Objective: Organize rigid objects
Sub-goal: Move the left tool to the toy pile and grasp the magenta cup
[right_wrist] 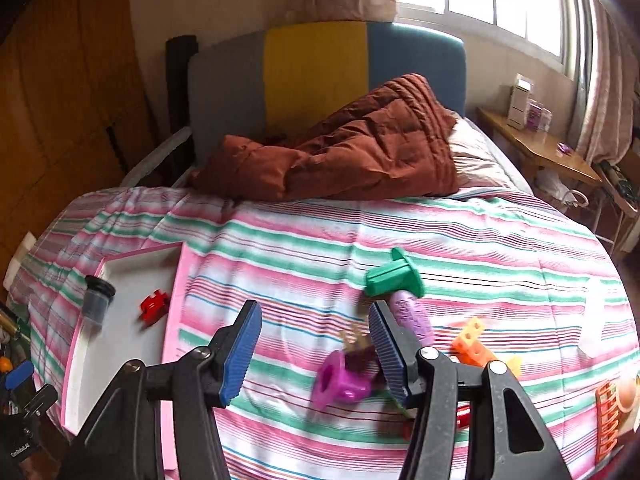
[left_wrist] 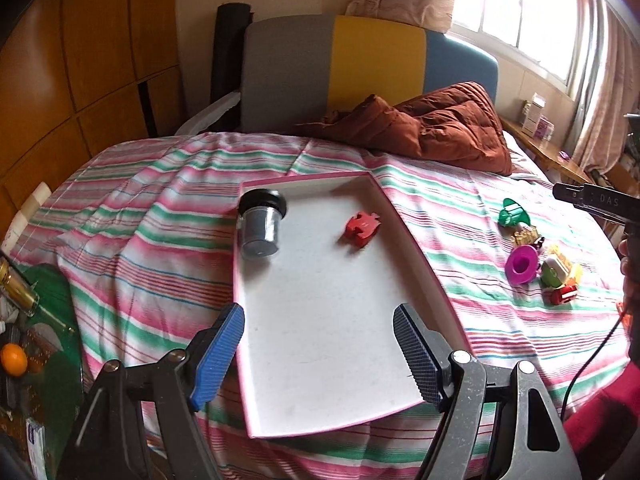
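Observation:
A shallow pink-rimmed box lid lies on the striped bed. Inside it lie a grey jar with a black cap and a red puzzle-shaped piece. My left gripper is open and empty over the lid's near end. In the right wrist view the lid is at the left. My right gripper is open and empty above a magenta ring toy. A green flanged toy and a purple textured piece lie just beyond its right finger.
An orange block toy and an orange grid piece lie right of the gripper. The toy cluster sits right of the lid. A rust-brown duvet is heaped at the headboard. A wooden side table stands at right. A cluttered green surface is left of the bed.

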A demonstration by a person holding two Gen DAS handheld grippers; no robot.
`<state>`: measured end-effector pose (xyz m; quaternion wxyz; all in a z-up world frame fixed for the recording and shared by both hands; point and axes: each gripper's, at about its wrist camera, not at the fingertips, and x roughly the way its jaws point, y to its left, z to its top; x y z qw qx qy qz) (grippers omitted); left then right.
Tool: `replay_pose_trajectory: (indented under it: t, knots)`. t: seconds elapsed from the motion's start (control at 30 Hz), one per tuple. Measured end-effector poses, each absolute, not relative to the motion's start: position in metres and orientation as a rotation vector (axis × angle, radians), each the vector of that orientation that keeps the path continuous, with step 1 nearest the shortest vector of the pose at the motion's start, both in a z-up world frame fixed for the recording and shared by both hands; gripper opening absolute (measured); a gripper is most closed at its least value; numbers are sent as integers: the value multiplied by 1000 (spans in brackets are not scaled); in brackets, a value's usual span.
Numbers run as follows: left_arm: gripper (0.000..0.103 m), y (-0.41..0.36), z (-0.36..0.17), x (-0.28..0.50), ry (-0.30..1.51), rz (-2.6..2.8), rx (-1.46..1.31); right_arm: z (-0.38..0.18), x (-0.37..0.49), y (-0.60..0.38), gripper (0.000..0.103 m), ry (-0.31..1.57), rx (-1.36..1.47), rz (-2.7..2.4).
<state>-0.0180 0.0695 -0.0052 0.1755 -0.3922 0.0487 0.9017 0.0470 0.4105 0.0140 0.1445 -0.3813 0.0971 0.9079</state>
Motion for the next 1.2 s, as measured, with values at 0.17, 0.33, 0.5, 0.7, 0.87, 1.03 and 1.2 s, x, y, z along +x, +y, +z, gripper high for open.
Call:
replay_pose_trajectory:
  t: [0.17, 0.33, 0.5, 0.7, 0.87, 1.03, 1.2]
  knots:
    - [78, 97, -2, -16, 171, 2498, -1080, 11, 71, 479, 57, 375, -986, 2455]
    - [78, 131, -2, -11, 216, 2427, -1071, -12, 100, 540, 58, 509, -882, 2297]
    - [78, 177, -10, -11, 262, 2328, -1082, -38, 129, 587, 62, 859, -841, 2148]
    - [77, 238, -27, -12, 290, 2192, -1131, -43, 135, 591, 62, 970, -850, 2152]
    - [76, 278, -35, -18, 318, 2129, -1116, -42, 125, 583, 62, 951, -890, 2194]
    - [77, 313, -54, -34, 302, 2037, -1160, -40, 121, 580, 62, 926, -905, 2223]
    - [82, 335, -73, -51, 302, 2025, -1220, -40, 115, 575, 63, 903, -940, 2248]
